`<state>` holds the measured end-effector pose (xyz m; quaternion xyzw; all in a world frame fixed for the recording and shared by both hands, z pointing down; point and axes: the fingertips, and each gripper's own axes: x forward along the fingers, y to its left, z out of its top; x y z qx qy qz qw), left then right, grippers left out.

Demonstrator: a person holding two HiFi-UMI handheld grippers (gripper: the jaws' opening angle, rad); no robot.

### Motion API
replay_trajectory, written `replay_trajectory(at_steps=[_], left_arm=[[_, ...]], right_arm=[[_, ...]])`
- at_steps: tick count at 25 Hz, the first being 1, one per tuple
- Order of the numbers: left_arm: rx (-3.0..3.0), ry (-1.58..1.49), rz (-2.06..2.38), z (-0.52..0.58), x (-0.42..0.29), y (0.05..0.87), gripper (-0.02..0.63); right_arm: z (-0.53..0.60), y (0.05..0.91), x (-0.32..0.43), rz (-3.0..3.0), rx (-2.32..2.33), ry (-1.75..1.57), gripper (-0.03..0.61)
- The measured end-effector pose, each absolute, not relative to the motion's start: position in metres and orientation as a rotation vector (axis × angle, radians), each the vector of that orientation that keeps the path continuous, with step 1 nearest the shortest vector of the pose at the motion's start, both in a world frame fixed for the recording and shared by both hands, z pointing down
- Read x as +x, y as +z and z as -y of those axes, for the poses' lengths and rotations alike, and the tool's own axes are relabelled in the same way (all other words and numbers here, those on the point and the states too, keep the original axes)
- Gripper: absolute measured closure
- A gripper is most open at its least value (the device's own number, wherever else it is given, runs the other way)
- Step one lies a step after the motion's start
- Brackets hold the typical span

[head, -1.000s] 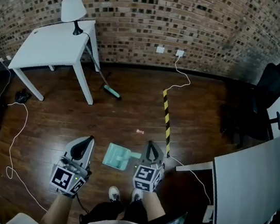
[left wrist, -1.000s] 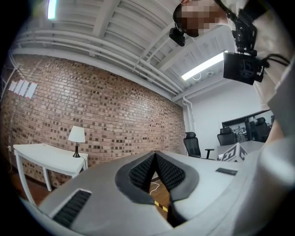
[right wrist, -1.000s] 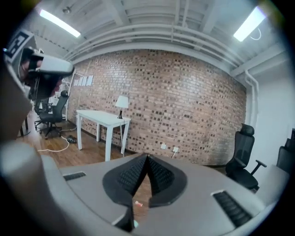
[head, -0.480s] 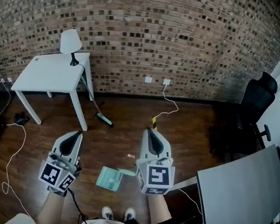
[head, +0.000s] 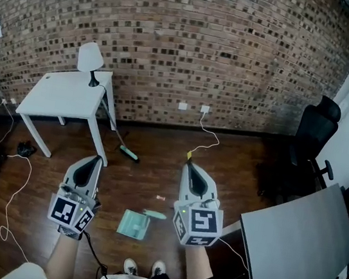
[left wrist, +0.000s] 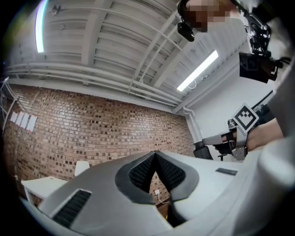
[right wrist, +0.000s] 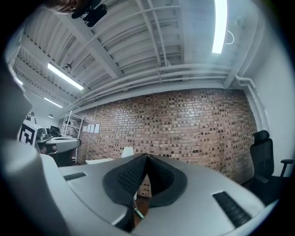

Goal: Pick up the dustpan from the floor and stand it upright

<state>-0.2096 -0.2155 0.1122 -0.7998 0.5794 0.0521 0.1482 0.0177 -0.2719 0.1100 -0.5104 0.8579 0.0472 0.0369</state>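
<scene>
There are two grey hand-held grippers, the left hand-held gripper [head: 97, 158] and the right hand-held gripper [head: 189, 166]; one mint-green plastic dustpan [head: 134, 224]; one white square bench [head: 57, 95]; one white-shaded lamp [head: 90, 58]; one green-headed broom [head: 128, 153]; two white wall sockets [head: 182, 106]; two pale shoes [head: 130, 266].

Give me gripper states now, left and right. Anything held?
Left gripper: closed, holding nothing.
Right gripper: closed, holding nothing; the dustpan lies on the floor between the two.

The pale green dustpan [head: 134, 225] lies seemingly flat on the wooden floor [head: 157, 165], handle pointing right.
</scene>
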Motion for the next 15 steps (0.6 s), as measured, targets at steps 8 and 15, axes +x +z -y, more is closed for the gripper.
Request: replay_trajectory(at_steps=[8, 15], left_arm=[[-2.403, 0.118, -1.568, 0.158, -0.190, 0.144, 0.603], [-2.414, 0.116, -1.622, 0.051, -0.134, 0.168, 0.603]], right_arm=[[0.211, 0.135, 0.035, -2.625, -1.604, 0.091, 0.598], [0.101, 0.164, 0.067, -2.680, -1.478, 0.039, 0.598]])
